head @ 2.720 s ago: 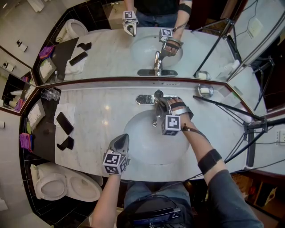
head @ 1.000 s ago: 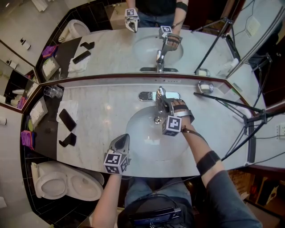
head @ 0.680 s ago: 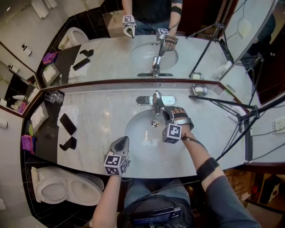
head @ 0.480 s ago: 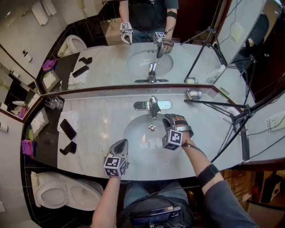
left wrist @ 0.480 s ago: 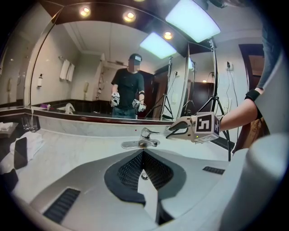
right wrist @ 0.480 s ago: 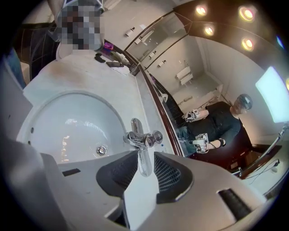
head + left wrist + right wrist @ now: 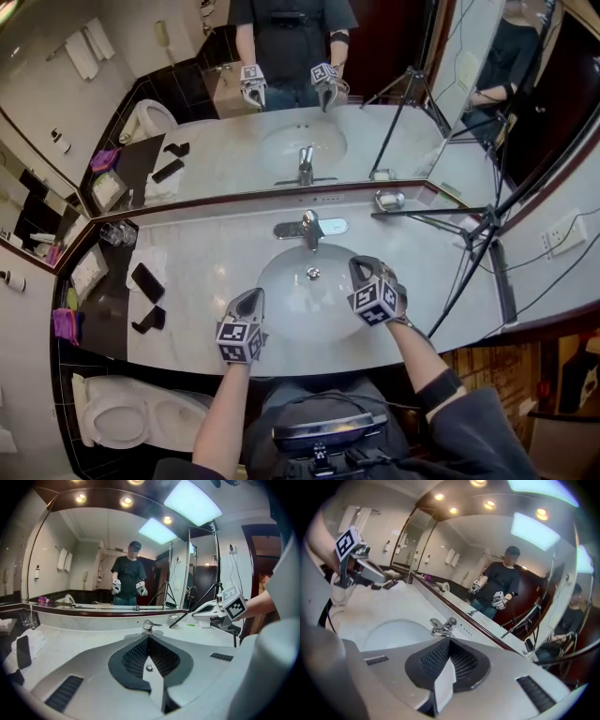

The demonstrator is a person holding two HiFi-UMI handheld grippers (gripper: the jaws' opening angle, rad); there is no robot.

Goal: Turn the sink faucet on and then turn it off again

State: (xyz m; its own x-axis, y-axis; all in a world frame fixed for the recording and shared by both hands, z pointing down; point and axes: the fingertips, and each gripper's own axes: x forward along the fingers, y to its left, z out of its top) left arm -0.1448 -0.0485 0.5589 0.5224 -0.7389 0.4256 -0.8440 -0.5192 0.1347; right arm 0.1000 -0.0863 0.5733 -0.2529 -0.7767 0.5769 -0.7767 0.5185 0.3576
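The right tongs (image 7: 449,645) are shut tip to tip with nothing between them, and the left tongs (image 7: 149,641) are shut and empty as well. A second ago the right tongs were up at the faucet (image 7: 309,228), jaws part open by its lever. Since then they have let go, closed and drawn back toward the person, so they now hang over the near right part of the sink (image 7: 281,314), well apart from the faucet. The left tongs hover at the near left rim, much where they were. The faucet stands free at the back of the sink, on the counter (image 7: 206,248) just under the mirror. Its lever lies roughly level, and no stream of water shows from the spout in any view (a thin trickle would be hard to see here). Judging from that, both the turn on and the turn off look done, and the task is at or near its end.
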